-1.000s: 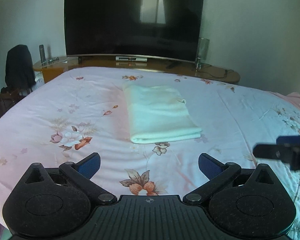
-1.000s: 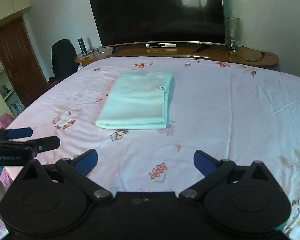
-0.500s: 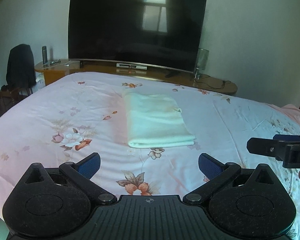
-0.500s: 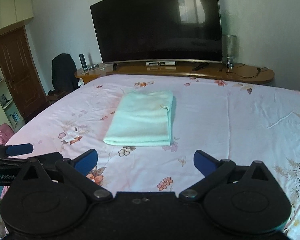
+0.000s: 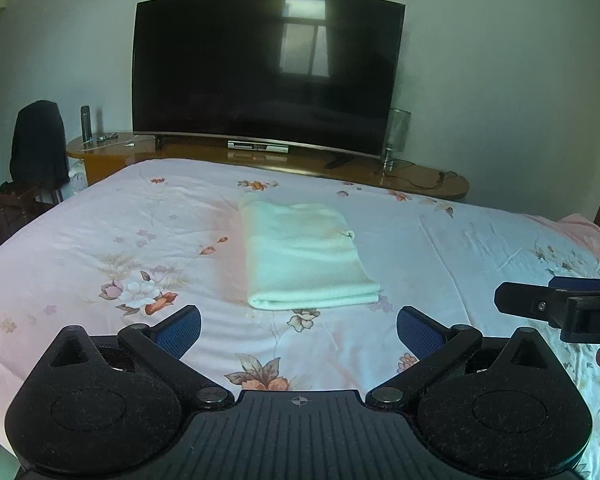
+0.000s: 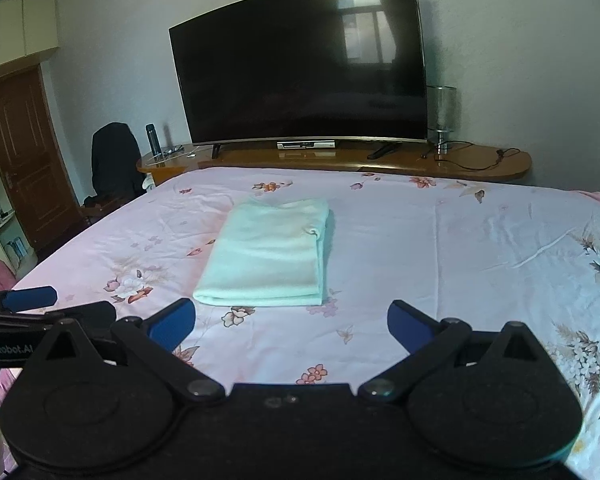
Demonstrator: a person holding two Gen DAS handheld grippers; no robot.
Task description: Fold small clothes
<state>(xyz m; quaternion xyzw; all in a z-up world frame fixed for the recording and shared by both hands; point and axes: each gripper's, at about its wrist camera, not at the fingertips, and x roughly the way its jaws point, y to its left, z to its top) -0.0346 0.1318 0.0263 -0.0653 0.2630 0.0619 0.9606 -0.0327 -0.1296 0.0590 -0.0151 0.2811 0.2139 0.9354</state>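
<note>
**Mint cloth lies folded, both grippers empty**

Mint-green, soft, fleecy-looking cloth folded into a thick rectangle (image 5: 304, 256) lies on the pink floral bedsheet (image 5: 100, 232), in front of the large black curved television (image 5: 266, 72) and about midway between it and the two grippers. Its rounded fold faces the cameras; the layered open edges run along its right side.

Judging by the look, the cloth is light and limp, not slippery. It will sag and the layers will slide apart if lifted by one corner only. A sound hold would be at the two near corners of the rounded fold, pinching all layers together, or along the right edge where the layers stack.

The left gripper (image 5: 298, 330) hangs above the sheet on the near side of the cloth, well short of it, its blue-padded fingers (image 5: 180, 330) spread wide and holding nothing. The right gripper (image 6: 292, 326) does the same, fingers apart and empty.

Only the left wrist view shows the small loop or tag at the cloth's right edge (image 5: 349, 234) clearly, and the right gripper's finger from the side. Only the right wrist view shows the brown wooden door (image 6: 24, 160) left of the television, and shadow along the cloth's stacked right edge, which shows its thickness.
</note>
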